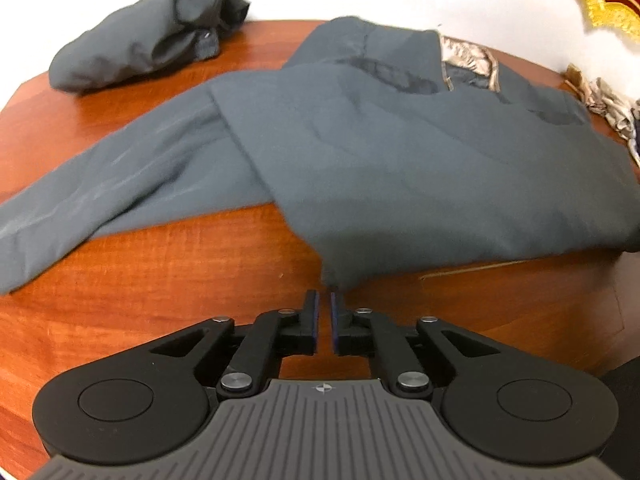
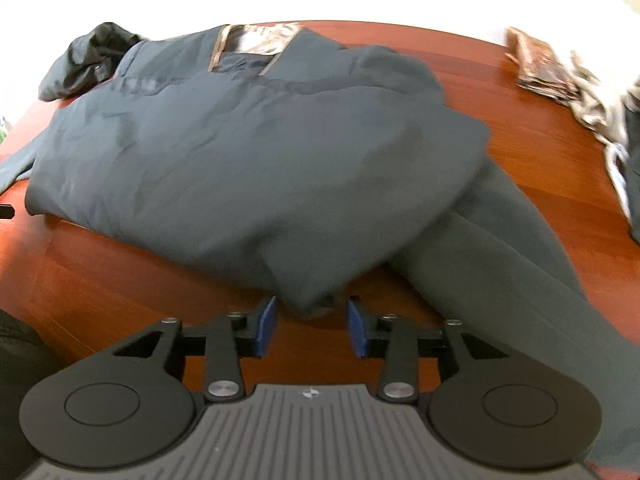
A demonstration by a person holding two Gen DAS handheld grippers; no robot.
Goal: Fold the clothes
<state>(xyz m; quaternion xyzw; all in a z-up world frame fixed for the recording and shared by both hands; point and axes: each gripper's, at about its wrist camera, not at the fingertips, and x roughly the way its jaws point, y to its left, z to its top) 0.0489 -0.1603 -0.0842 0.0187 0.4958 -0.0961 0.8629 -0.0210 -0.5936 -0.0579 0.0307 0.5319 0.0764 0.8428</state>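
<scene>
A dark slate-grey jacket [image 1: 400, 148] is being shown spread across a reddish-brown wooden counter [image 1: 140, 300], its body lying flat and its collar, lined with a pale patterned fabric [image 1: 468, 60], turned toward the far edge. One sleeve [image 1: 100, 200] is seen stretched out to the left in the left wrist view, and the other sleeve [image 2: 532, 292] is seen running down to the right in the right wrist view.

The left hand-held gripper [image 1: 324, 304] is being held just in front of the near left corner of the jacket's hem. Its blue-padded jaws are standing only slightly parted, with a narrow gap between them; the tip of the hem corner is lying right at the fingertips, and no cloth is being pinched.

The right hand-held gripper [image 2: 311, 312] is being held at the near right corner of the hem. Its jaws are standing well apart, released, with the bunched corner of fabric lying between the blue pads [image 2: 266, 322] but not being pressed by them.

A second dark grey garment [image 1: 148, 40] is seen crumpled at the far left of the counter, apart from the jacket. Some pale and brown patterned cloth [image 2: 560, 76] is lying at the far right edge. Both views are blurred.
</scene>
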